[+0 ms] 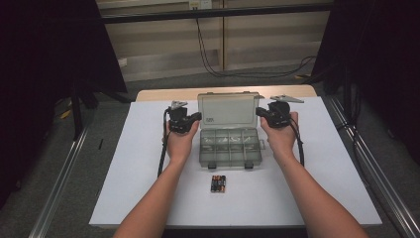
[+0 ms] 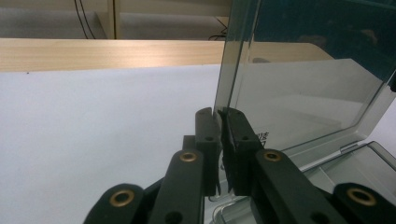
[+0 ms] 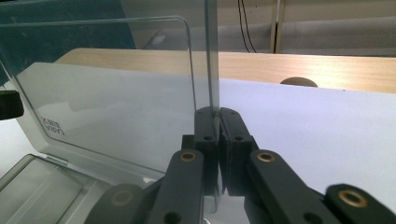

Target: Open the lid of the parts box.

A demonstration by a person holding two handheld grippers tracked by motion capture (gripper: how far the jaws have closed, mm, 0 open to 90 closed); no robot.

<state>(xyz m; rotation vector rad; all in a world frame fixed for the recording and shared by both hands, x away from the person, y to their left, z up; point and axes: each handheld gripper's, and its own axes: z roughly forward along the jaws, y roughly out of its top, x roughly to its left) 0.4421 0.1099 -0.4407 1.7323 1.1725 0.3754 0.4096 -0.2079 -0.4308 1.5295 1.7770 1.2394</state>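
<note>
A clear plastic compartment box (image 1: 230, 159) sits mid-table on the white sheet, its lid (image 1: 229, 110) standing upright at the back. My left gripper (image 1: 197, 117) is shut on the lid's left edge; in the left gripper view its jaws (image 2: 220, 116) pinch the lid (image 2: 303, 93) edge-on. On the opposite side my right gripper (image 1: 258, 113) is shut on the lid's right edge, and the right gripper view shows the jaws (image 3: 215, 114) clamping the lid (image 3: 107, 107). Small pale items lie in the box's compartments.
A small pack of batteries (image 1: 218, 183) lies on the white sheet (image 1: 138, 163) just in front of the box. The wooden table edge (image 1: 163, 94) runs behind the sheet. Dark curtains and metal rails flank both sides, with cables hanging at the back.
</note>
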